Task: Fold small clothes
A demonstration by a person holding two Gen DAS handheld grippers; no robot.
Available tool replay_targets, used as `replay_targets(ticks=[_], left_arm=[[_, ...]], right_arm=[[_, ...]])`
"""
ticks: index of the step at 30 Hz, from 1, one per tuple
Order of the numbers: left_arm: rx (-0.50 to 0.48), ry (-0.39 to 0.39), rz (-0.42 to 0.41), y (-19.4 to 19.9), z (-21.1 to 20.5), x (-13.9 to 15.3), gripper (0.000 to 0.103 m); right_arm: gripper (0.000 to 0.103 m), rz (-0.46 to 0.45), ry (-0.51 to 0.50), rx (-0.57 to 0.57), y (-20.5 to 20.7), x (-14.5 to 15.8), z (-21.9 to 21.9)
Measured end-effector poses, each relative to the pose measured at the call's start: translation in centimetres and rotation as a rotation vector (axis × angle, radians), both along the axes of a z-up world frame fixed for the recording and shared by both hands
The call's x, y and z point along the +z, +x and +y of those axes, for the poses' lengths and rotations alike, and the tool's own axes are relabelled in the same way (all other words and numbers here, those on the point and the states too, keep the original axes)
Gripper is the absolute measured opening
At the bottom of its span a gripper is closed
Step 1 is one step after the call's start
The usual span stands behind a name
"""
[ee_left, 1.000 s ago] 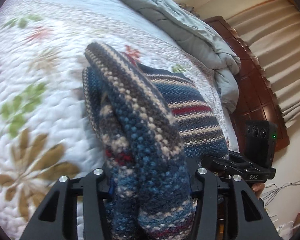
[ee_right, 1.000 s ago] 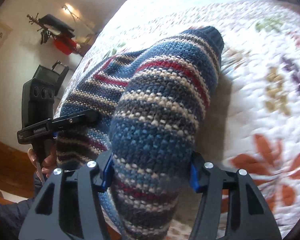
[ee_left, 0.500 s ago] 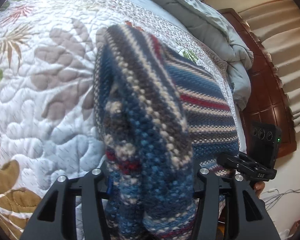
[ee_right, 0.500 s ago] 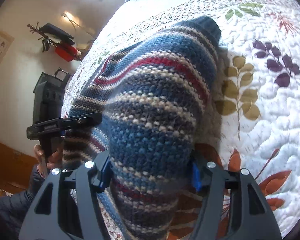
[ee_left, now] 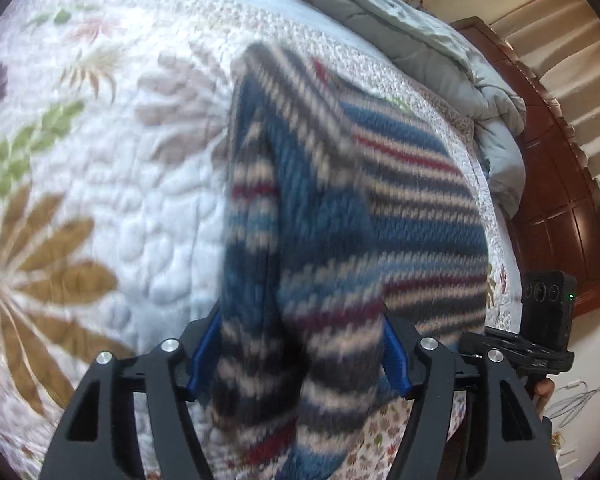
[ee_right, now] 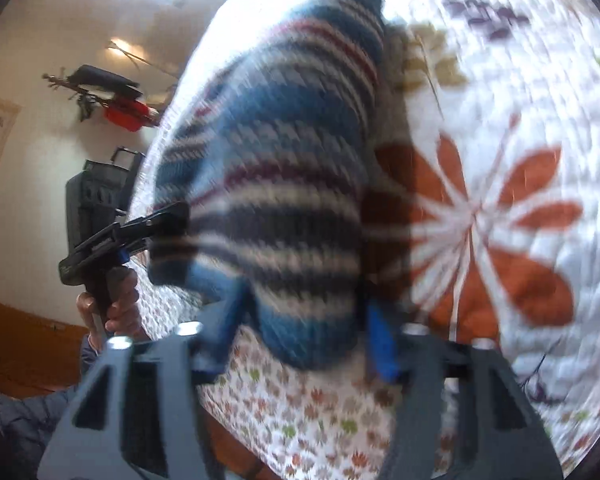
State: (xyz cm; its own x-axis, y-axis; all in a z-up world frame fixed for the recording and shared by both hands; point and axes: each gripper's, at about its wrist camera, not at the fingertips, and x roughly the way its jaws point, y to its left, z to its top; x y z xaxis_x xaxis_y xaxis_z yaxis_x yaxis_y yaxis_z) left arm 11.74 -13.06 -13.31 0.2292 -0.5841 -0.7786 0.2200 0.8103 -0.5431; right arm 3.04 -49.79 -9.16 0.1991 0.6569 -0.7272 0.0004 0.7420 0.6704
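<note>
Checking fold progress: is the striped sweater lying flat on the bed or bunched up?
Bunched up. The sweater rises in a humped fold off the quilt, its near end between the fingers of both the left gripper and right gripper.

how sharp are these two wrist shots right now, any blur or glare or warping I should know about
Left wrist view: motion blur smears the striped knit sweater and the quilt's leaf print; fisheye bends the bed edge; no glare. Right wrist view: blurrier overall, sweater stripes and the orange flower streaked, the right gripper fingers soft; the wall lamp and the top of the frame are blown out, and the sweater shadows the quilt.
</note>
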Motion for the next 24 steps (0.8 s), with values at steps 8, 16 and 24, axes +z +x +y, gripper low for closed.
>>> replay_targets(ticks=[8, 16, 24], left_arm=[[-0.007, 0.027, 0.007, -1.3, 0.1, -1.9, 0.069], [0.055, 0.17, -0.04, -3.4, -1.1, 1.0, 0.072], [0.117, 0.372, -0.161, -7.3, -2.2, 4.9, 0.082]], right_arm=[[0.029, 0.059, -0.027, -0.04, -0.9, -2.3, -0.7], [0.07, -0.055, -0.302, -0.053, -2.7, 2.9, 1.5], [0.092, -0.16, -0.467, -0.124, -5.8, 7.8, 3.4]])
